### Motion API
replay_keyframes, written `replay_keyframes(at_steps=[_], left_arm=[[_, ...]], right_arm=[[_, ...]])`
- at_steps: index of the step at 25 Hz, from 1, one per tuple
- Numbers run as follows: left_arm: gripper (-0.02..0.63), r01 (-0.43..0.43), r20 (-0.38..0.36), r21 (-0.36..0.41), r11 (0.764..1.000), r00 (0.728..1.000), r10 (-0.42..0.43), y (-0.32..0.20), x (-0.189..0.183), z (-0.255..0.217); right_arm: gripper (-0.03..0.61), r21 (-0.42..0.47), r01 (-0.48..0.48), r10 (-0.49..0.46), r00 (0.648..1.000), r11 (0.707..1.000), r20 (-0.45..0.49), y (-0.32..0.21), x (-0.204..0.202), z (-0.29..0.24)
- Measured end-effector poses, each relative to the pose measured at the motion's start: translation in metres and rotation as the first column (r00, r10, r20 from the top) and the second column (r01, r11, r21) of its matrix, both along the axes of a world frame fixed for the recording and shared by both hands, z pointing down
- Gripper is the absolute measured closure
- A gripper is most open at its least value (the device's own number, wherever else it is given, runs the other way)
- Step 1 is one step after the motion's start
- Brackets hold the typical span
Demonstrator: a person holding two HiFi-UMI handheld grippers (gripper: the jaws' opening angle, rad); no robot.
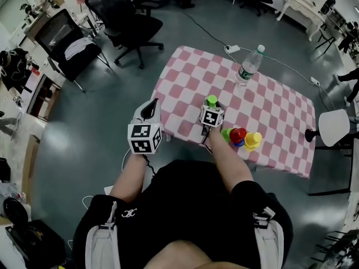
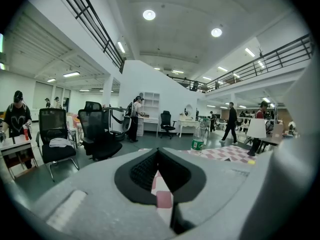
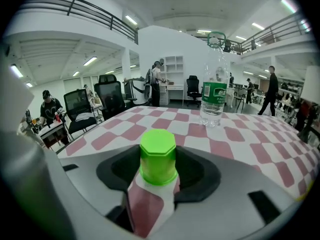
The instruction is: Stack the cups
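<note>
- The right tongs (image 1: 212, 107) are clamped on a small green cup (image 3: 158, 154), which stands upside down between the two dark pads. The pads look to be pressing on its lower sides.
- That green cup (image 1: 211, 100) is over the near middle part of the table. I can't tell whether it rests on the cloth or is held just above it.
- The left tongs (image 1: 153, 103) have their tips brought together, with nothing between them. Only a sliver of checked cloth shows through the gap behind the tips (image 2: 158, 152).
- They hang by the table's near left edge, well apart from any cup.
- Just to the right of the right tongs, near the front edge, sits a huddle of other cups: a second green one (image 1: 226, 134), a red one (image 1: 238, 134) and a yellow one (image 1: 253, 141), all touching or nearly so. A bit of blue shows under the red.
- The table (image 1: 280, 108) wears a pink-and-white checked cloth.
- A clear water bottle (image 1: 248, 66) with a green label stands upright near the far edge, well beyond the held cup (image 3: 214, 84).
- A white lamp (image 1: 333, 127) stands at the table's right edge.
- Black office chairs (image 1: 126, 21) stand on the grey floor beyond the table's far left corner.
</note>
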State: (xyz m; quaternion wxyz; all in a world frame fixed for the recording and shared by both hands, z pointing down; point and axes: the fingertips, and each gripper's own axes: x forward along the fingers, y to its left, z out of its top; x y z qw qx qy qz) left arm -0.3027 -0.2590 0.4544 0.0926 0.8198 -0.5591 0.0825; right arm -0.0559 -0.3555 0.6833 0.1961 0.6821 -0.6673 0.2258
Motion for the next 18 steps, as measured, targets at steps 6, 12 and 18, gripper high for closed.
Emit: replay_keyframes(at_steps=[6, 12, 18], left_arm=[[0.598, -0.022, -0.008, 0.004, 1.0, 1.0, 0.022, -0.002, 0.009, -0.002], [0.598, -0.061, -0.021, 0.001, 0.998, 0.998, 0.061, -0.007, 0.027, -0.001], [0.598, -0.094, -0.034, 0.007, 0.996, 0.995, 0.094, -0.014, 0.044, -0.006]], right_arm=[[0.357, 0.025, 0.029, -0.029, 0.999, 0.999, 0.026, -0.003, -0.004, -0.026], [0.36, 0.087, 0.074, -0.076, 0.997, 0.993, 0.02, 0.0, -0.006, -0.074], [0.362, 0.158, 0.142, -0.154, 0.986, 0.977, 0.067, 0.007, -0.013, -0.135]])
